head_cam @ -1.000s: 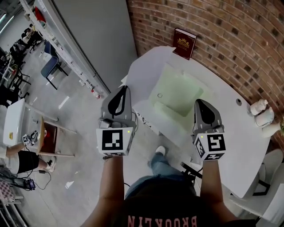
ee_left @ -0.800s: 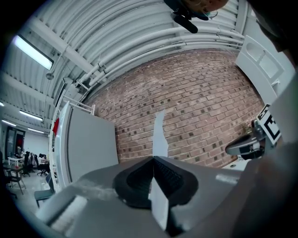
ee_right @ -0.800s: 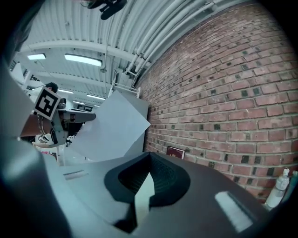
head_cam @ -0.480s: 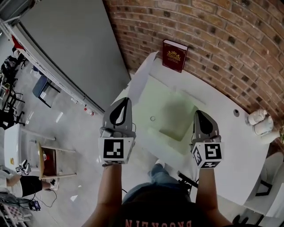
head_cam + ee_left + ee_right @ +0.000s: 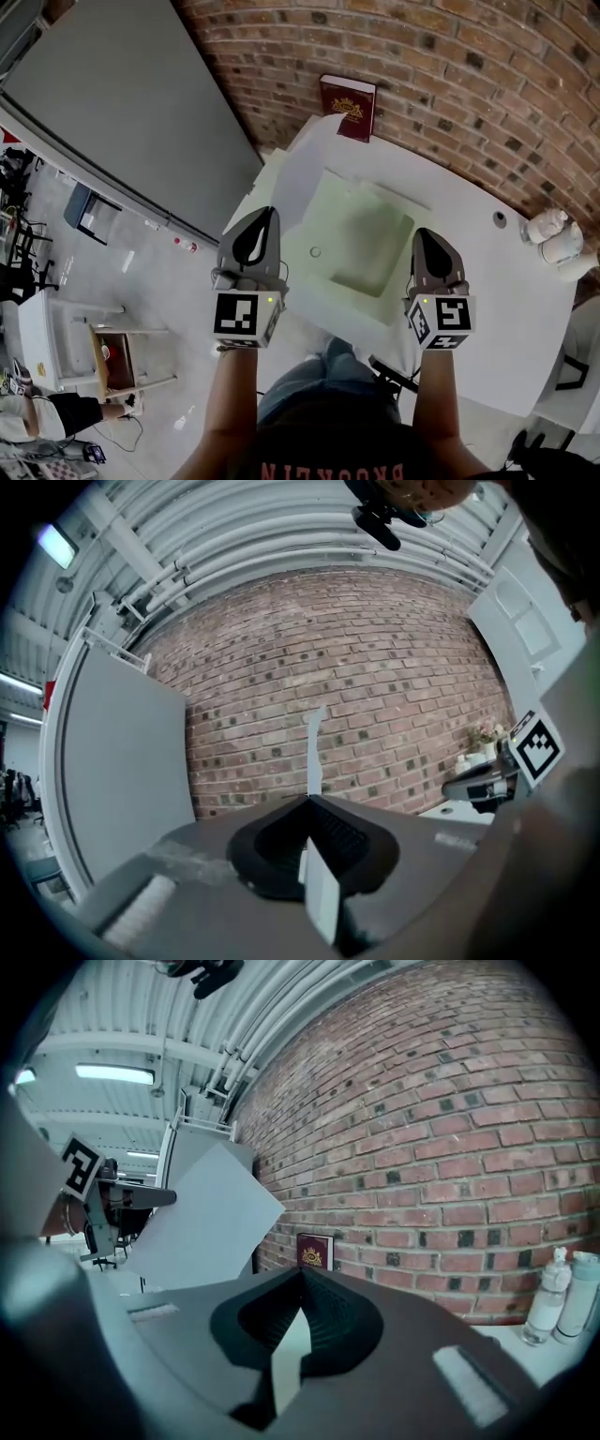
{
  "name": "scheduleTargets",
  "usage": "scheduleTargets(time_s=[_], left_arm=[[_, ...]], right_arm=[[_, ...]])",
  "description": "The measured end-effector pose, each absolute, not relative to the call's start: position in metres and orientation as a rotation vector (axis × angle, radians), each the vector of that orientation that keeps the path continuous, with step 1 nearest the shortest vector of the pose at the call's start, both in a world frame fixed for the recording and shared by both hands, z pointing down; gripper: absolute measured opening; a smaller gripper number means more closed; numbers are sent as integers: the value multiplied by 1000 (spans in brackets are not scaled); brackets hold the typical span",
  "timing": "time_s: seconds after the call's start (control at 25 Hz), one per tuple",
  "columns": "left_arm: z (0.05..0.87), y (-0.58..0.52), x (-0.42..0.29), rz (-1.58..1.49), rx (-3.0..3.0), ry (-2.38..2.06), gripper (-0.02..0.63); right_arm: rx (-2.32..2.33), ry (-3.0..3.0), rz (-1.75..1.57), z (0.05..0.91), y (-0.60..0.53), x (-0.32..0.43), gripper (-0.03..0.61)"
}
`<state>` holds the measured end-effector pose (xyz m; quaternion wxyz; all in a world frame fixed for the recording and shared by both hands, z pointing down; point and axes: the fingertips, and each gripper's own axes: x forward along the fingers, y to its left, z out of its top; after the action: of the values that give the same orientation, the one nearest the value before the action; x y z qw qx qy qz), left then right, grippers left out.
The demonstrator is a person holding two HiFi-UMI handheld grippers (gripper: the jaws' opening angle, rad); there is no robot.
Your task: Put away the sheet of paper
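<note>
So the backdrop is a big brick wall (image 5: 469, 75) with a white desk (image 5: 487, 319) pushed up against it. The sheet of paper (image 5: 361, 234) is off the desk, stretched out in the air above it between the person's two tools. The left hand-held gripper (image 5: 264, 214) is clamped tight on one near edge, and its own view shows the paper edge-on, sticking up out of the closed jaws (image 5: 314, 752). The right hand-held gripper (image 5: 424, 234) is pinched onto the other near edge, with a sliver of paper sitting in its jaws too. The far end of the sheet looks droopy and a bit curled. Where it's supposed to go isn't obvious. The only likely spot in sight is the maroon book (image 5: 348, 108) leaning on the wall, and the little bottles (image 5: 548, 230) off to the right are well out of the way. To do this bit well, the person should probably move both grippers together at an even height so the sheet doesn't buckle or tear. The far edge should land first, and only one side should be released at a time.
</note>
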<state>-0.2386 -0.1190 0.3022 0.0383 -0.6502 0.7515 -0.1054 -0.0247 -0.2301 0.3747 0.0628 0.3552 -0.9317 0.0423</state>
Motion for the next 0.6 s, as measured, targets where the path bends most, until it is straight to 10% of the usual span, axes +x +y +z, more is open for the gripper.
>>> scheduleTargets(time_s=[0.6], left_arm=[[323,-134,-228,-151,-2285,2262,1]], right_arm=[[1254,-2714,219,401,-219,4,0]])
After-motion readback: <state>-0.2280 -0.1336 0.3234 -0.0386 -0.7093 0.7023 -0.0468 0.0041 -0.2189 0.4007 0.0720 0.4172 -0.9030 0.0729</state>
